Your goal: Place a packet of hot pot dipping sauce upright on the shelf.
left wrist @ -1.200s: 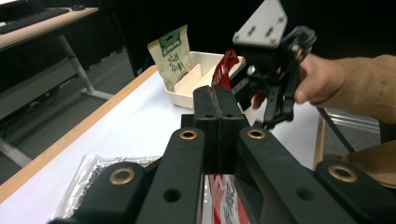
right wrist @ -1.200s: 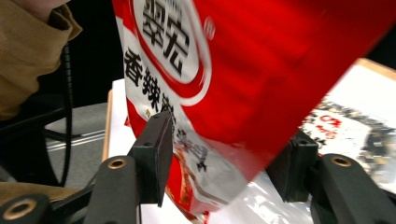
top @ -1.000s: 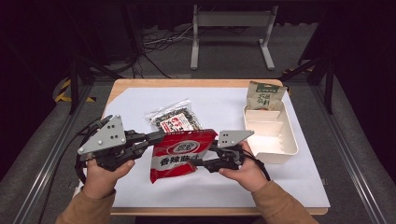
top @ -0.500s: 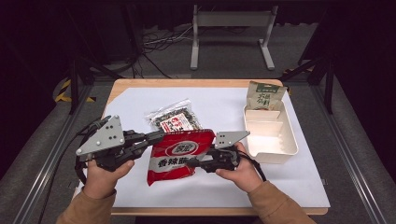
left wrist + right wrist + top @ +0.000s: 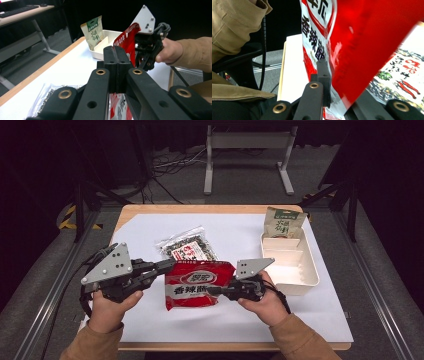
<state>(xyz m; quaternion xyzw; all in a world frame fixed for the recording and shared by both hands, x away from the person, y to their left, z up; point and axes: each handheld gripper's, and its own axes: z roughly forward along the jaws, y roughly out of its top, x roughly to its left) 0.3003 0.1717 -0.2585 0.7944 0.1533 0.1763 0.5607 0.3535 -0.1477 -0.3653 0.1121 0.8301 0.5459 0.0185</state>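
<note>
A red snack bag (image 5: 197, 284) is held up over the white sheet (image 5: 150, 320) on the table. The bag is shiny and red, with a white round badge near its top and big white letters across its middle. Its front faces up, toward the high view. It is a bit taller than it is wide. Its long side runs from the person out toward the far edge of the table, and its top edge points away from the person. It sags a little between the two tools.

The left gripper (image 5: 167, 266) pinches the bag's left top corner. In the left gripper view its two black jaws are pressed tight together with the red edge between them. The right gripper (image 5: 214, 291) grips the bag's right side, lower down. Its jaws have just been closing, and in the right gripper view the red foil (image 5: 362, 50) is squeezed between them.

Just behind the red bag lies a clear bag of dark snacks (image 5: 187, 247), flat on the sheet. To the right of the red bag sits a white tray (image 5: 305, 277). A green bag (image 5: 282, 222) stands at the tray's far end.
</note>
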